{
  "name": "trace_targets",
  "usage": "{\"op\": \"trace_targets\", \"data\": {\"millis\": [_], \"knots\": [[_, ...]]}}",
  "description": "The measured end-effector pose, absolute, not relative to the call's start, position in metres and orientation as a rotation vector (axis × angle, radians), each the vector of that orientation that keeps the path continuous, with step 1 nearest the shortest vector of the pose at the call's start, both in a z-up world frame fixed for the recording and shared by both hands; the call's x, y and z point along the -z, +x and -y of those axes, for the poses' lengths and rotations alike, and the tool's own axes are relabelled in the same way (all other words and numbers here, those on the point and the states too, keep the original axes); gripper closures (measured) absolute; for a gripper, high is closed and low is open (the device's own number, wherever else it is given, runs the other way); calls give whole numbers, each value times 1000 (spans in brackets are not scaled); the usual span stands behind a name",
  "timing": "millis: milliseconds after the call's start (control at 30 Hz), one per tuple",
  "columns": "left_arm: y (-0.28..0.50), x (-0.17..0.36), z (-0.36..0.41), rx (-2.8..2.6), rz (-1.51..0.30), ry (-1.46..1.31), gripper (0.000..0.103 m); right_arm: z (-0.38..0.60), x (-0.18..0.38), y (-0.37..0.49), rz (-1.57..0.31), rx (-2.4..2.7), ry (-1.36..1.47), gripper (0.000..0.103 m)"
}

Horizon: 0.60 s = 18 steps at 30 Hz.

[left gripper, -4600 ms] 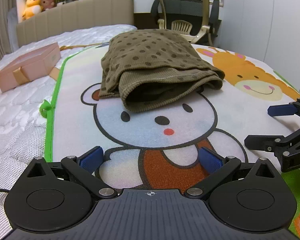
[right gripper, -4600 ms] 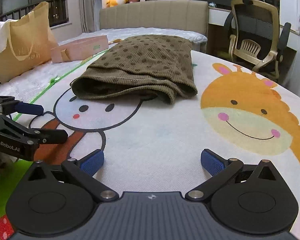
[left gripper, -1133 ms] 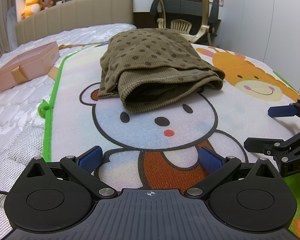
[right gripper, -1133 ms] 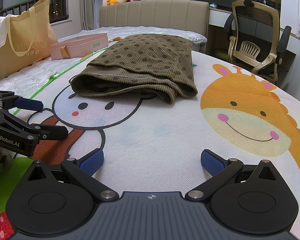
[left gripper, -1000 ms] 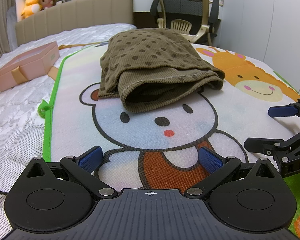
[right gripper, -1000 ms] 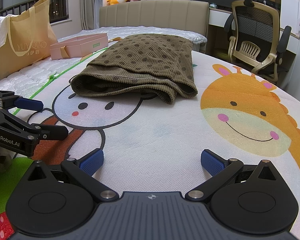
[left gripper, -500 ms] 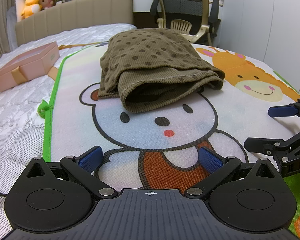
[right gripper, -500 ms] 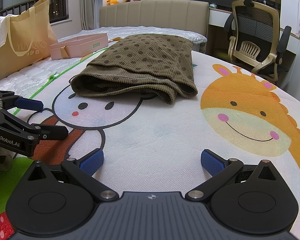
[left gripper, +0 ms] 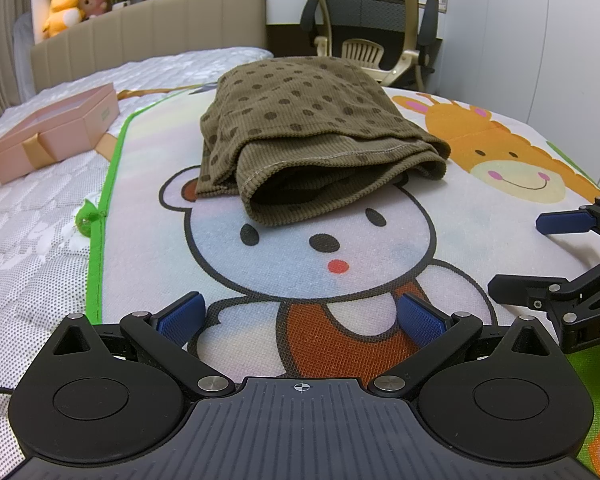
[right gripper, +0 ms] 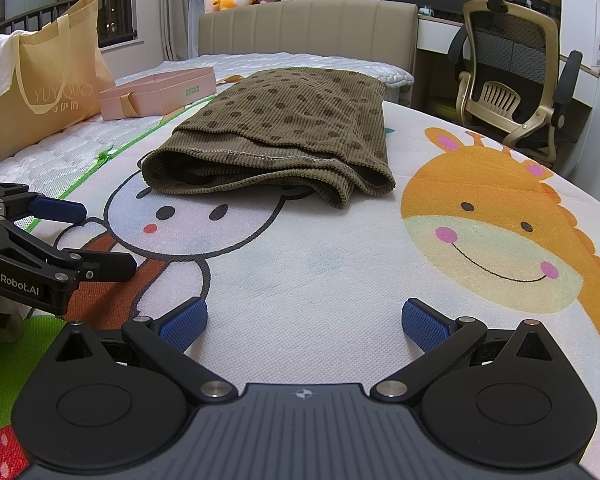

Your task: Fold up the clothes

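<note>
1. Left gripper (left gripper: 300, 314): bottom centre of the left wrist view, jaws spread wide, nothing between them, low over the cartoon mat (left gripper: 340, 240). Blue fingertips (left gripper: 182, 314) sit over the bear print.
2. Right gripper (right gripper: 304, 322): bottom centre of the right wrist view, also released and empty, over bare mat between the bear and giraffe prints.
3. Each gripper shows at the edge of the other's view, side by side, apart, neither touching cloth.
4. Brown dotted garment (left gripper: 300, 128): upper centre of frame, well ahead of both grippers, already folded into a stack, with its loose open hem facing the cameras.
5. Further out: pink box (left gripper: 56, 132) at upper left on the mattress, tote bag (right gripper: 44, 88) at far left of the right view, office chair (right gripper: 512, 80) at upper right.
6. Risks, as I judge them: pinching only the top hem layer would peel the stack open; uneven pulls by the two grippers would skew the fold; the ribbed fabric may drag on the mat and bunch.
</note>
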State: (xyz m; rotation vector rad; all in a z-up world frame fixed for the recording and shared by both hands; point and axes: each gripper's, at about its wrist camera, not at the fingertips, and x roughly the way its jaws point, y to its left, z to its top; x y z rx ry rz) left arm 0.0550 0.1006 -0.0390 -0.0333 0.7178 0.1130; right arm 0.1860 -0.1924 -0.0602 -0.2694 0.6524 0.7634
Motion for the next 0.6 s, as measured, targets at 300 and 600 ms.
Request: {"op": "trace_targets", "data": {"millis": [300, 600], "knots": [[55, 39, -100, -113, -718, -34, 0, 192, 60, 186, -652, -763, -269, 0], [54, 39, -101, -108, -715, -38, 0, 193, 60, 187, -651, -763, -271, 0]]}}
